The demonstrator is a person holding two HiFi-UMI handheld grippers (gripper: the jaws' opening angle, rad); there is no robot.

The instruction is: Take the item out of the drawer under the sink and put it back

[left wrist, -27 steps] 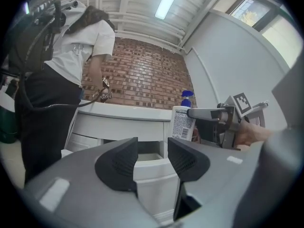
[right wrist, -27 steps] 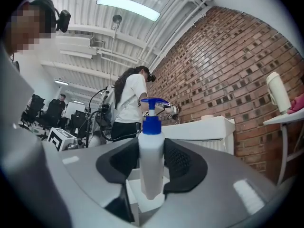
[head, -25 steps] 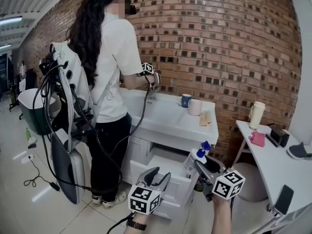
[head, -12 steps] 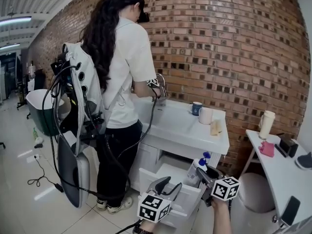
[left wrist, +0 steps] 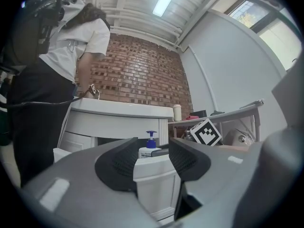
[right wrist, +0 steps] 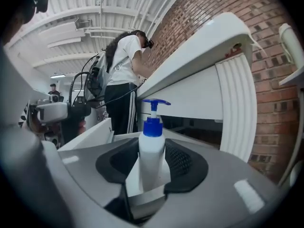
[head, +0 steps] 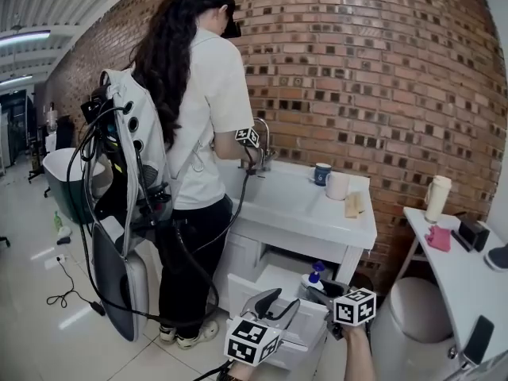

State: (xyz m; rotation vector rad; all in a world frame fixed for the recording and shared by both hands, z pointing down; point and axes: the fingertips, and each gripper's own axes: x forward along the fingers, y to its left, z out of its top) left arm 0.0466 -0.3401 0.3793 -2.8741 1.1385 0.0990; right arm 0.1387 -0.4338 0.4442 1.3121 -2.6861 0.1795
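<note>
A white pump bottle with a blue pump (head: 314,275) hangs over the open white drawer (head: 279,321) under the sink counter (head: 317,213). My right gripper (head: 316,290) is shut on the bottle's body, and the bottle (right wrist: 151,141) stands upright between its pads in the right gripper view. My left gripper (head: 279,300) is open just in front of the drawer, with nothing held. In the left gripper view, the drawer's front corner (left wrist: 154,175) shows between the spread jaws of the left gripper (left wrist: 151,163), with the bottle (left wrist: 149,147) behind it.
A person (head: 198,133) wearing a backpack rig (head: 119,165) stands at the left half of the sink, by the faucet (head: 262,145). Two cups (head: 331,181) sit on the counter. A side table (head: 452,268) with small items and a grey round bin (head: 405,312) stand to the right.
My right gripper has carried the bottle left and down, closer over the open drawer. The left gripper has stayed open near the drawer front.
</note>
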